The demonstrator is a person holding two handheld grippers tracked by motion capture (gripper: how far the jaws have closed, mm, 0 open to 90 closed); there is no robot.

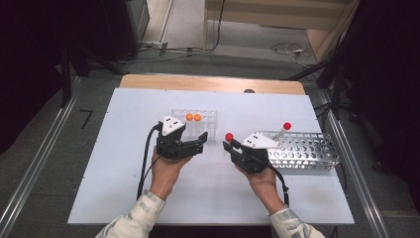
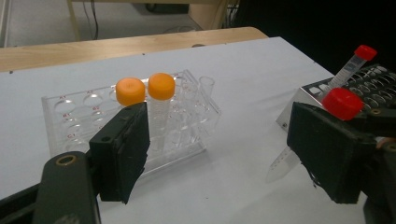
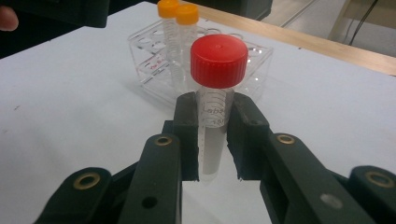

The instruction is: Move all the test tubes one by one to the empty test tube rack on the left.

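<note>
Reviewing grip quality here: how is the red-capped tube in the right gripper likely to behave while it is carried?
The red-capped tube looks like clear, empty rigid plastic, so probably light and stiff. The right gripper pinches its smooth round wall just below the cap, so it might swivel or slip. Its tapered tip suggests it would tip over and roll if set down outside a rack.

Table: white top point(image 1: 148, 198), with a pale wooden edge point(image 1: 208, 82) at the far side
Floor: grey carpet point(image 1: 49, 163), with metal rails point(image 1: 29, 173) along both sides of the table
Far side: light wooden furniture point(image 1: 277, 12), cables point(image 1: 287, 48) lying on the floor
Corners: dark, with black stands point(image 1: 67, 74)
Light: even, from above
</note>
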